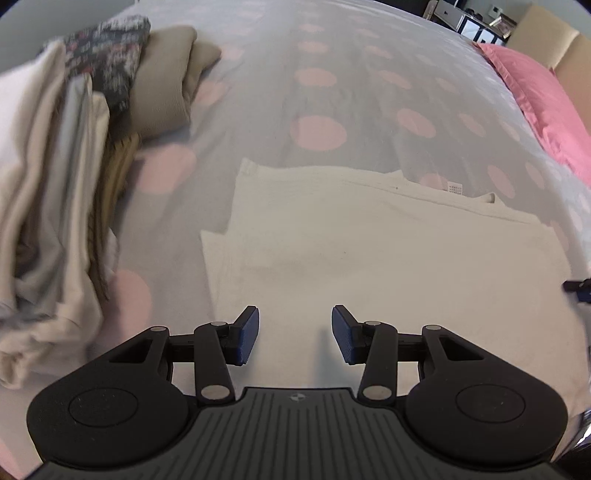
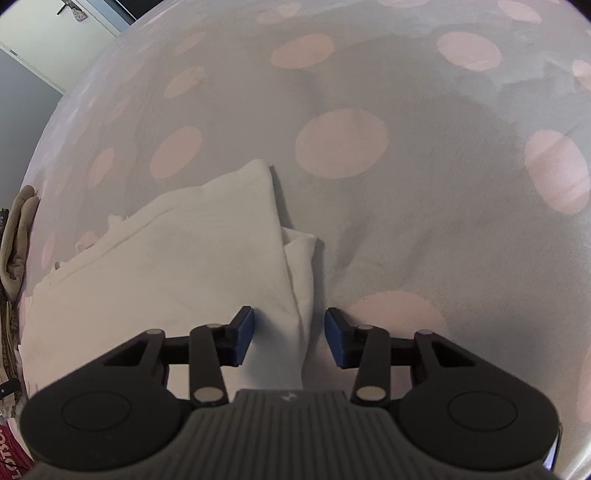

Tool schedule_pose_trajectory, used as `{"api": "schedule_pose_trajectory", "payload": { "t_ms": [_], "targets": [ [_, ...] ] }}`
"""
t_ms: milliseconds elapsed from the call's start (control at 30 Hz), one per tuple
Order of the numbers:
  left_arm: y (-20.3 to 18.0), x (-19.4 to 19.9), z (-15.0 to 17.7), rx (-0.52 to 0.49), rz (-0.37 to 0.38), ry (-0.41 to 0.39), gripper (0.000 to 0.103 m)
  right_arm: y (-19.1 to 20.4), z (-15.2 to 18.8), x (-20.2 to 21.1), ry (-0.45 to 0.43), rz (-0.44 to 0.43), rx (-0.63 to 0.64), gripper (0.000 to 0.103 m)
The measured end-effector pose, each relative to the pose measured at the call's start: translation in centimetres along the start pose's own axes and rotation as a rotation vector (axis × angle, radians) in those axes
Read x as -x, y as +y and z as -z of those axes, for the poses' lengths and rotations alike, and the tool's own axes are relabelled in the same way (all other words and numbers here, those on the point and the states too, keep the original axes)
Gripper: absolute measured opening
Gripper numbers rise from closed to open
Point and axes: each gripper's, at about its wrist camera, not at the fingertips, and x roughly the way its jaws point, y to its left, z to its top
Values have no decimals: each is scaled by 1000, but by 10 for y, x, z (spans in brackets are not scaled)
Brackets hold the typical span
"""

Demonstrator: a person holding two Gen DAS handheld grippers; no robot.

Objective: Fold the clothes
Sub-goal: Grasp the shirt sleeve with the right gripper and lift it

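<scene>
A cream garment point(image 1: 369, 243) lies folded flat on the grey bedspread with pink dots point(image 1: 317, 92). My left gripper point(image 1: 295, 334) is open and empty, hovering over the garment's near edge. In the right wrist view the same garment point(image 2: 177, 258) shows its right edge, with a folded flap point(image 2: 299, 266) running between the fingers. My right gripper point(image 2: 290, 338) is open, its jaws standing either side of that flap, not closed on it.
A pile of clothes point(image 1: 55, 184) in white, grey, tan and dark print stands at the left. A pink pillow point(image 1: 543, 96) lies at the far right by the headboard. The bedspread point(image 2: 424, 184) spreads beyond the garment. A white door point(image 2: 55, 33) shows at the far left.
</scene>
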Motion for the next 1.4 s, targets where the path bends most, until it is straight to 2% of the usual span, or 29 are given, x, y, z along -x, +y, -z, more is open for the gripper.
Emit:
{"api": "schedule_pose_trajectory", "payload": {
  "t_ms": [33, 100, 167, 200, 300, 500, 600, 800, 867, 1167, 1300, 1400],
  "targets": [
    [0, -3, 2, -5, -2, 7, 41, 0, 2, 0, -9, -10, 18, 42],
    [-2, -8, 5, -30, -22, 17, 41, 1, 5, 0, -25, -32, 43, 20],
    [-4, -10, 7, -56, -47, 17, 41, 4, 5, 2, -32, -41, 46, 10],
    [-5, -10, 7, -64, -55, 15, 41, 7, 5, 4, -36, -37, 58, 9],
    [-5, -6, 7, -54, -58, -2, 41, 21, 3, 19, -48, -47, 109, 8],
    [-11, 5, 8, -81, -54, -36, 41, 66, 5, 62, -53, -136, 174, 7],
    [-10, 10, 9, -98, -61, -55, 41, 92, 12, 81, -60, -210, 180, 7],
    [8, 20, 10, -27, 2, -76, 41, 166, 17, 97, -52, -321, 197, 7],
    [13, 23, 11, -21, 17, -84, 35, 192, 19, 99, -44, -360, 208, 7],
    [44, 30, 22, 15, 14, -92, 31, 308, 36, 72, 33, -458, 314, 7],
    [53, 32, 26, 22, 21, -92, 30, 357, 45, 42, 73, -480, 349, 7],
    [55, 34, 28, 15, 13, -97, 30, 388, 56, 9, 132, -462, 379, 7]
  ]
}}
